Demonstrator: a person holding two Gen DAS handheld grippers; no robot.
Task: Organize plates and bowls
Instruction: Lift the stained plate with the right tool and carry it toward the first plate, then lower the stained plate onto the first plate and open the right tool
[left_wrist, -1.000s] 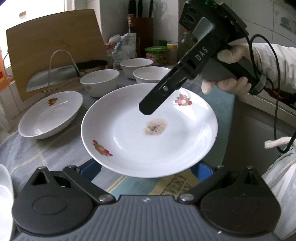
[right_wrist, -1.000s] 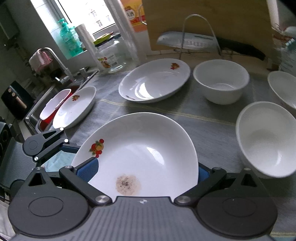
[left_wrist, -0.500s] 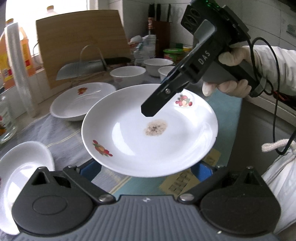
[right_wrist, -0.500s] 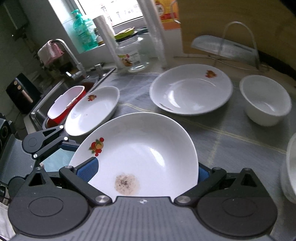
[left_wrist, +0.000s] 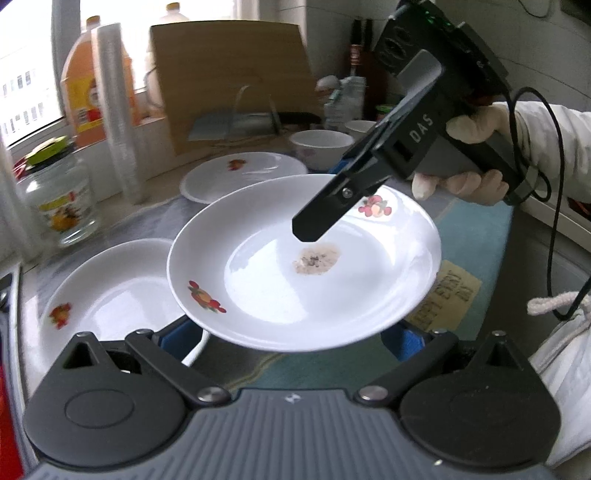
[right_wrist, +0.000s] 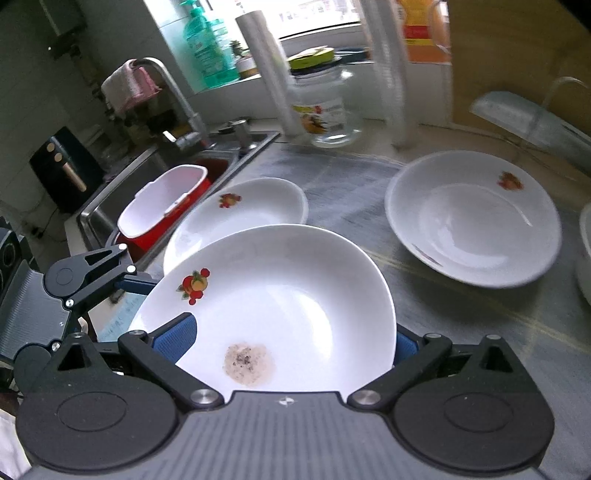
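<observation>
The soiled plate (left_wrist: 306, 273) has swung leftward along the counter (right_wrist: 351, 173) since a second ago: back then the bowls and the wooden board filled the far view, and now the sink (right_wrist: 122, 192) end is coming up, with the red tub (right_wrist: 162, 203) in it and a clean plate (right_wrist: 236, 210) sitting right at the counter's edge beside it. Starting at the left, the left tongs (left_wrist: 291, 334) are under and around the near rim of the carried plate, blue pads showing at either side of it; they look closed on the rim, and the plate rides off the counter, slightly tilted, its brown stain near the middle. In the left wrist view the clean plate lies just below and left of the carried one, partly overlapped by it. Moving right, the right tongs (right_wrist: 284, 339) grip the opposite rim, so the plate is held from 2 sides at once, a gloved hand (left_wrist: 465, 162) wrapped on that handle. Further right a second clean plate (right_wrist: 476, 218) rests on the counter, well apart, with a white bowl (left_wrist: 321, 147) behind it. My read: the carry is heading for the plate by the sink, and the next job is lowering squarely onto it, nesting the 2. The risk is a rim clipping that edge-perched plate and nudging it toward the sink.
</observation>
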